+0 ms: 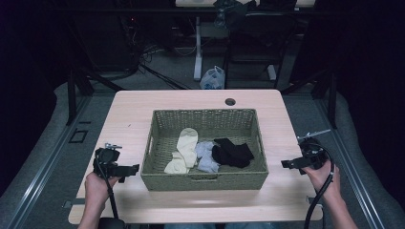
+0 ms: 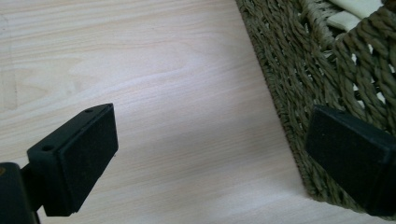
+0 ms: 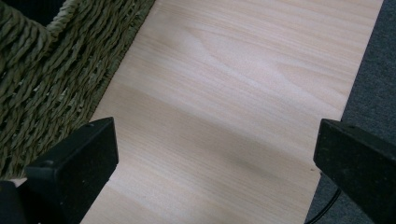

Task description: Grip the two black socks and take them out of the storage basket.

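Facing into the woven basket (image 1: pixel 205 182), high view reveals socks (image 1: pixel 187 143).

A pale wooden table (image 1: pixel 129 119) with a fine, light-brown grain is seen, and a small dark round hole (image 1: pixel 230 101) is set near its far edge. An olive-green woven basket (image 1: pixel 205 181) is shown, its walls patterned by twisted rope-like strands. Inside it, cream socks (image 1: pixel 185 149), light grey socks (image 1: pixel 206 156) and black socks (image 1: pixel 232 152) are seen. The left gripper (image 1: pixel 130 169) and the right gripper (image 1: pixel 288 163) are coloured black, with matte black pads (image 2: pixel 88 158). The floor (image 1: pixel 43 157) is covered in dark grey, and a white-and-blue plastic bag (image 1: pixel 212 78) is seen beyond the table.
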Demonstrator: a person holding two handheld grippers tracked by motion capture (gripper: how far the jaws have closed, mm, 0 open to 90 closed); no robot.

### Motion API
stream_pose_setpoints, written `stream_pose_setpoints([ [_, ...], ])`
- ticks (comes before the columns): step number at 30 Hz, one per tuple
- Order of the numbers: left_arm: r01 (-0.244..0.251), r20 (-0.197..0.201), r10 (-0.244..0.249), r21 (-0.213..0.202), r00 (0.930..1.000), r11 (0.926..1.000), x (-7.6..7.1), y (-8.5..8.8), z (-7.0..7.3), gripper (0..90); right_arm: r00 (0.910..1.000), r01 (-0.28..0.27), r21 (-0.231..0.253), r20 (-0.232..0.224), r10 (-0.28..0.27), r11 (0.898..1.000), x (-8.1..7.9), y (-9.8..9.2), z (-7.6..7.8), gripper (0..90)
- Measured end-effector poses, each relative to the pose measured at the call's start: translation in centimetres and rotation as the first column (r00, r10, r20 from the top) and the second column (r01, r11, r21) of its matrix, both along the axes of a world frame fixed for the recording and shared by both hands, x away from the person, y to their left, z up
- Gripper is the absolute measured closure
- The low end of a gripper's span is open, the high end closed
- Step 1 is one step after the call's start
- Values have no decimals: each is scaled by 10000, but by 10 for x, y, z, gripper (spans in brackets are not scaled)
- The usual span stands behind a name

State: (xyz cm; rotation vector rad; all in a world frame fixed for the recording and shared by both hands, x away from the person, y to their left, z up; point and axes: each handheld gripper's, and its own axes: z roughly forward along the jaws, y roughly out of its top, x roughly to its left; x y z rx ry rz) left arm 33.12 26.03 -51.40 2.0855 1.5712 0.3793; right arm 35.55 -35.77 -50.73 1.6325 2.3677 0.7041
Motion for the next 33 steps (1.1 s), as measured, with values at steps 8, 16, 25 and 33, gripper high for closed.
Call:
stream_pose_setpoints([
  [8, 127, 225, -133, 243, 9997, 9996, 0, -2, 0, 19, 9993, -369, -53, 25, 369, 9993, 0, 2, 2, 0],
  [16, 168, 218, -175, 329, 9996, 9993, -1, -2, 0, 17, 9958, -634, -97, 652, 639, 9979, -1, 7, 18, 0],
  [25, 130, 237, -138, 320, 9996, 9994, -2, -1, -1, 16, 9965, -602, 200, 590, 589, 9980, 8, 17, 45, 0],
  [33, 165, 212, -171, 295, 9996, 9994, -2, -1, 0, 15, 9932, -945, 280, 706, 924, 9951, 16, 26, 75, 0],
])
